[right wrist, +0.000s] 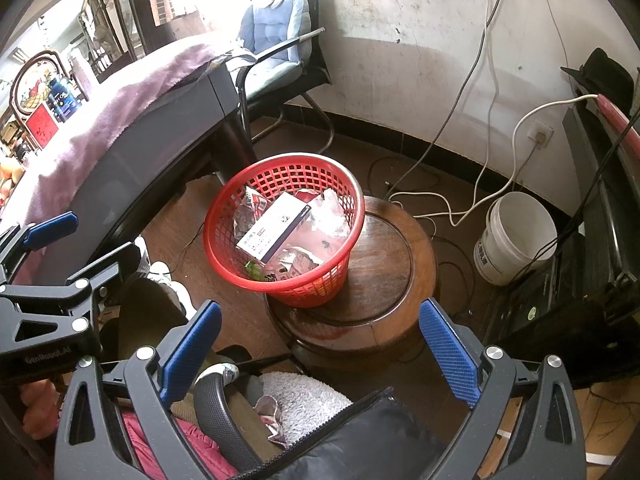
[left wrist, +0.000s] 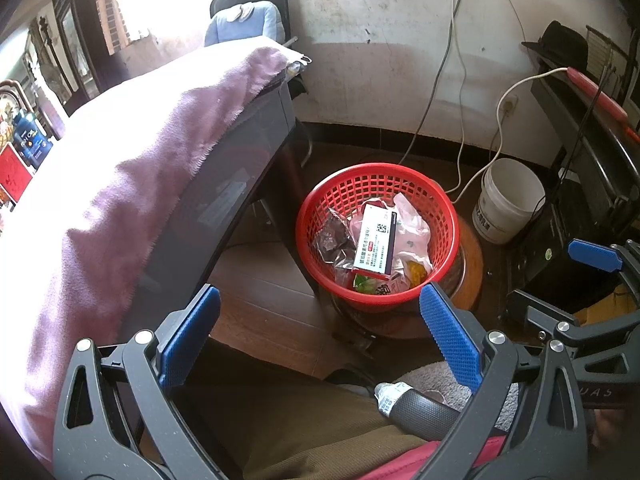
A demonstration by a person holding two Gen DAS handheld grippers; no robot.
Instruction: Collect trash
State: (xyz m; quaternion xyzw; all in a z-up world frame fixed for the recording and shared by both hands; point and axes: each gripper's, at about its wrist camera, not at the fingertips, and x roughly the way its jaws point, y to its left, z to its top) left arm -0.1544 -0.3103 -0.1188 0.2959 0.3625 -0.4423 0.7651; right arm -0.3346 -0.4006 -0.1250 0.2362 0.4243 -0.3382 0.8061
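Note:
A red plastic basket (left wrist: 316,216) (right wrist: 224,208) stands on a round wooden stool (right wrist: 384,268). It holds a white medicine box (left wrist: 376,240) (right wrist: 276,224), clear plastic bags and several food wrappers. My left gripper (left wrist: 320,332) is open and empty, above and in front of the basket. My right gripper (right wrist: 320,344) is open and empty, also short of the basket. A crumpled wrapper (right wrist: 272,412) lies on a grey fluffy cushion (right wrist: 308,400) below the right gripper. Each gripper shows at the edge of the other's view.
A table (left wrist: 224,184) with a purple cloth (left wrist: 120,184) stands to the left. A white bucket (left wrist: 508,200) (right wrist: 516,236) and loose cables (right wrist: 432,208) lie to the right by the wall. An office chair (right wrist: 280,40) stands behind the table. A black chair armrest (left wrist: 424,412) is just below.

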